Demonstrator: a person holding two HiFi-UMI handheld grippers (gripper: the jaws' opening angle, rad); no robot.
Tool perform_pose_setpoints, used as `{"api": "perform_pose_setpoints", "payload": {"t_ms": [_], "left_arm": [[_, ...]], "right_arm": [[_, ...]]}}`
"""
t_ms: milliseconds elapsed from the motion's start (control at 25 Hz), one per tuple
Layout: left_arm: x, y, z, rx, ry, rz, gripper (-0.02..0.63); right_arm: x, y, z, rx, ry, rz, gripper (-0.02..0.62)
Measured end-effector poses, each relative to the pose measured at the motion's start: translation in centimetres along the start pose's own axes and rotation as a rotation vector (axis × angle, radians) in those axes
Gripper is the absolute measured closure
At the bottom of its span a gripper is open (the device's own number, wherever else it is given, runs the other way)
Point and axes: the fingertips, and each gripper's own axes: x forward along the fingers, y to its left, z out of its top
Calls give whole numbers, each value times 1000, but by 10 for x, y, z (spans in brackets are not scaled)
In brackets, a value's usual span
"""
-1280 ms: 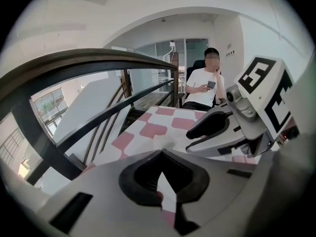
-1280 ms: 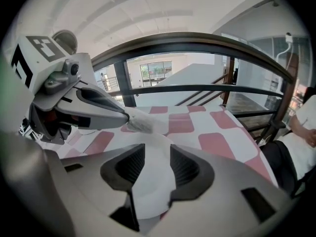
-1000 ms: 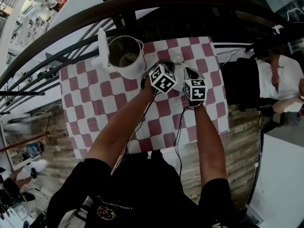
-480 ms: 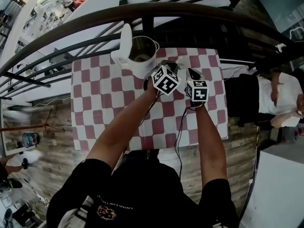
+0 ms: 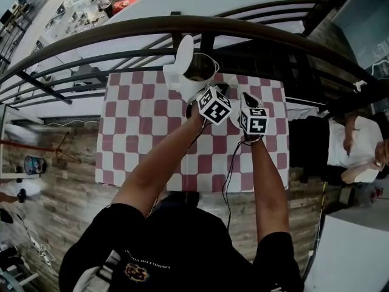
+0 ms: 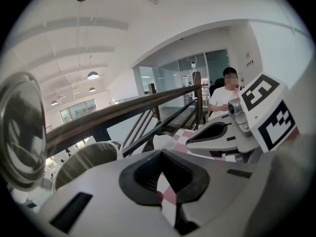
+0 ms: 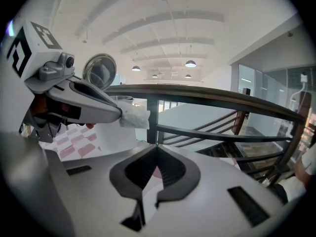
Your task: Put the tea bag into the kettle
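- Tea bag (image 7: 134, 116) is clamped in the left tongs (image 6: 159, 153), held above the checkered surface (image 5: 140, 123) near the open kettle (image 5: 196, 79).
- Right tongs (image 7: 157, 148) are clenched, empty.

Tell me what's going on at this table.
A person stands at a checked table with a gripper in each hand. The left gripper is shut on a small white tea bag, held up close to the white kettle, whose lid stands open. The right gripper is shut too, its tips close by the bag. Whether it also has a hold on it I cannot tell. The bag is not in the kettle yet.
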Motion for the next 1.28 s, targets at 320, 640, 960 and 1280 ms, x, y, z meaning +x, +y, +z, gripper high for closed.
{"api": "perform_pose_setpoints", "payload": {"t_ms": [320, 640, 960, 1280], "left_arm": [[-47, 34, 8, -45, -38, 102, 604], [-85, 78, -8, -120, -49, 214, 604], [-97, 93, -35, -162, -21, 253, 604], [-97, 96, -38, -165, -19, 257, 604]], "right_arm": [[-9, 30, 34, -54, -47, 43, 581], [-3, 64, 53, -98, -68, 97, 581], [2, 79, 50, -115, -65, 122, 581], [5, 81, 49, -117, -60, 128, 581]]}}
